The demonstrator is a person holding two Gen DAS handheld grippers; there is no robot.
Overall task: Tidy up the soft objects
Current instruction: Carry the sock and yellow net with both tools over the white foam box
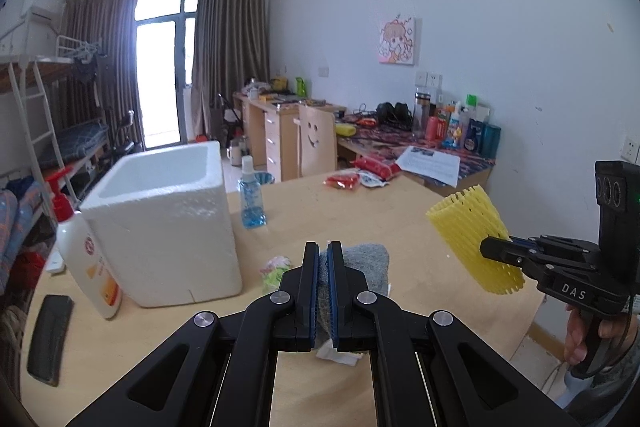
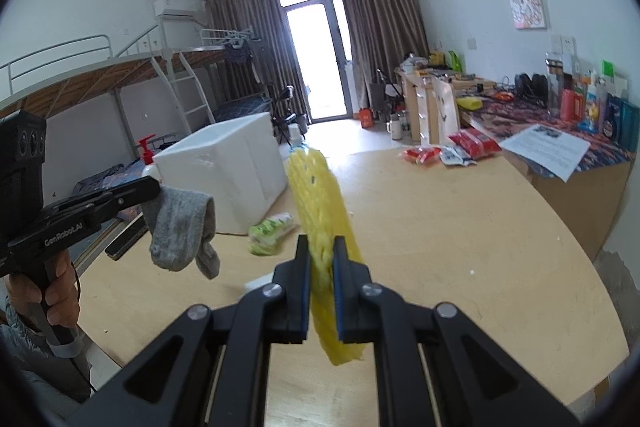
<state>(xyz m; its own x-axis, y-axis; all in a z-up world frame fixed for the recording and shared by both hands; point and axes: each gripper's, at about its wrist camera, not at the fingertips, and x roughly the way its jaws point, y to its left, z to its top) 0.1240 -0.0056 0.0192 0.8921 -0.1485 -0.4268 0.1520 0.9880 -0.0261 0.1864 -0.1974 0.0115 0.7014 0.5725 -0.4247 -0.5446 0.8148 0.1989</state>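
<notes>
My left gripper [image 1: 323, 251] is shut on a grey sock [image 1: 366, 267] and holds it above the wooden table [image 1: 360, 211]; the sock hangs folded from it in the right wrist view [image 2: 180, 231]. My right gripper [image 2: 321, 247] is shut on a yellow foam net sleeve [image 2: 320, 211], held in the air over the table; it also shows at the right in the left wrist view [image 1: 474, 235]. A white foam box [image 1: 164, 219] stands open-topped on the table's left, ahead of the left gripper. A small green-and-pink soft packet [image 1: 274, 269] lies beside the box.
A lotion pump bottle [image 1: 86, 255] and a black flat object [image 1: 48, 339] are left of the box. A blue bottle [image 1: 251, 199] stands behind the box. Red and white packets [image 1: 360, 177] lie at the far table edge. A cluttered desk [image 1: 440, 147] stands against the wall.
</notes>
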